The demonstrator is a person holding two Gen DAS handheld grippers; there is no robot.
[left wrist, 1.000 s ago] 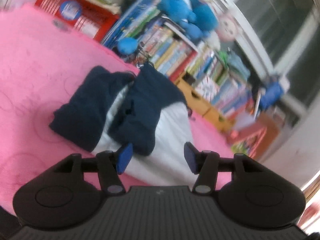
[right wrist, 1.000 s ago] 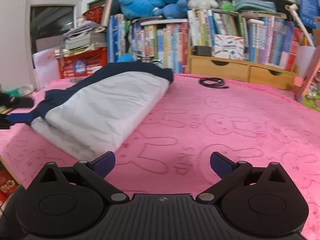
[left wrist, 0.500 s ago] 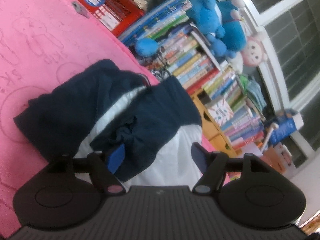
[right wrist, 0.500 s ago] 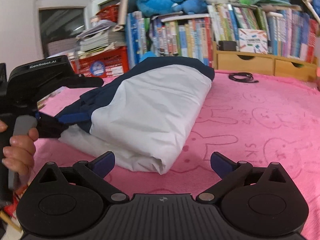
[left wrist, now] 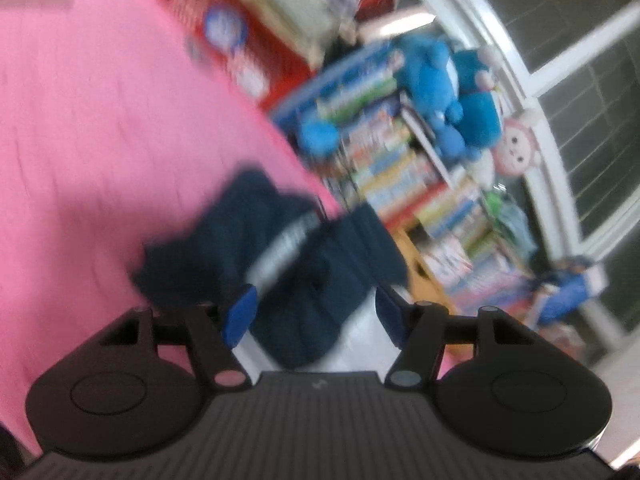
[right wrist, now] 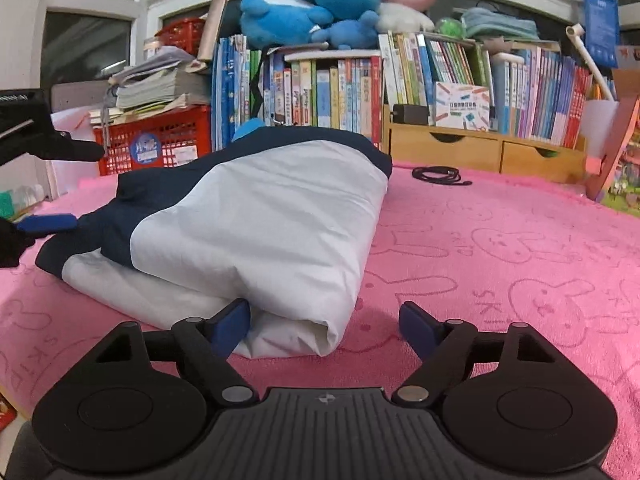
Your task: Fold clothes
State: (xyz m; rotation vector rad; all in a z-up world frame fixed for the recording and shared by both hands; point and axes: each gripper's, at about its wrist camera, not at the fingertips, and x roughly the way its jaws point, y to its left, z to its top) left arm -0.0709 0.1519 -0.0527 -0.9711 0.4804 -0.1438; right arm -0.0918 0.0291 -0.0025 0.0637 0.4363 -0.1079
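Note:
A folded white and navy garment (right wrist: 260, 220) lies on the pink rabbit-print blanket (right wrist: 500, 260). My right gripper (right wrist: 324, 328) is low at its near folded corner. Its jaws are closing with that white corner between them; the left pad touches the fabric and the right pad stands apart. In the blurred left wrist view, my left gripper (left wrist: 316, 318) is open at the garment's other end, with the navy part (left wrist: 308, 280) lying between the fingers but not pinched. One of its blue pads (right wrist: 48, 222) shows by the navy edge in the right wrist view.
Behind the blanket stand a bookshelf (right wrist: 340, 92) topped with plush toys (right wrist: 320, 4), a red crate (right wrist: 160, 144) under stacked papers, and wooden drawers (right wrist: 480, 148). A black cable (right wrist: 440, 176) lies near the back edge. Bare blanket stretches to the right.
My right gripper has come up to the garment's near corner and its jaws have narrowed. The left gripper has rolled and shifted, its view now blurred; the hand holding it has left the right view.

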